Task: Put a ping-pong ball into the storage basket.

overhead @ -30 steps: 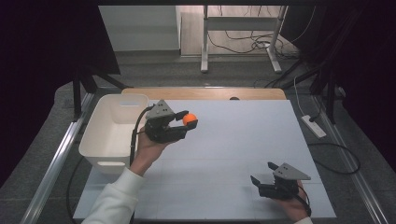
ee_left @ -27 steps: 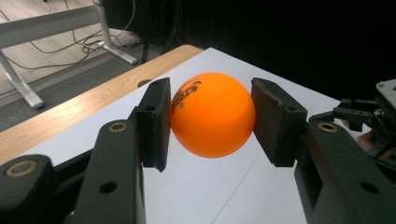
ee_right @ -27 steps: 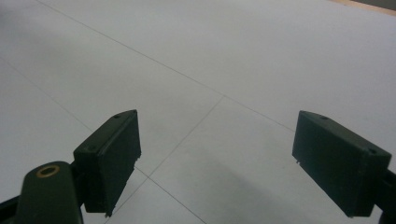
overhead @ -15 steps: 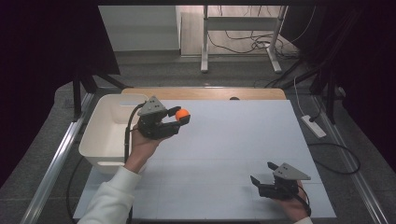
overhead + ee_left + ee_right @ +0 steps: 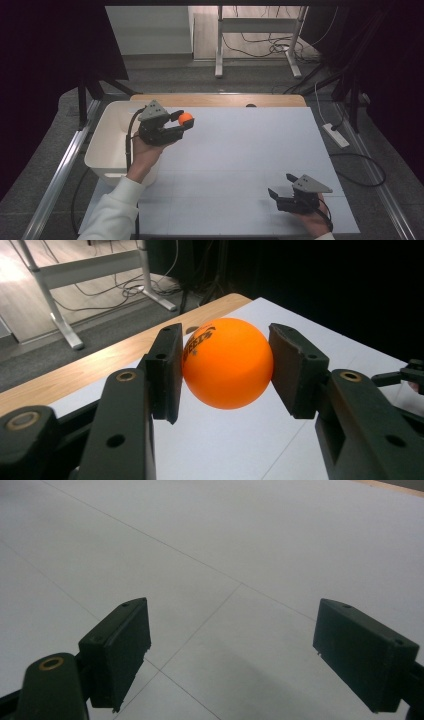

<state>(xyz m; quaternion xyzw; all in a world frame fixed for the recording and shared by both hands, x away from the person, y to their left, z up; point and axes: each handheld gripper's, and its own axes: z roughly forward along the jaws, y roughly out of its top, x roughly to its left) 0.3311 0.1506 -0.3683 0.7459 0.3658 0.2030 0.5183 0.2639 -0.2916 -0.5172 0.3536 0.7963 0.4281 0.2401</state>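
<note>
The left gripper (image 5: pixel 184 124) is pinching an orange ball (image 5: pixel 185 119) between both pads, up in the air, just beside the white bin (image 5: pixel 102 145). The left arm is reaching forward over the table (image 5: pixel 250 150). The right gripper (image 5: pixel 276 192) is sitting low near the table's front edge, its jaws spread wide apart with nothing in them.
</note>
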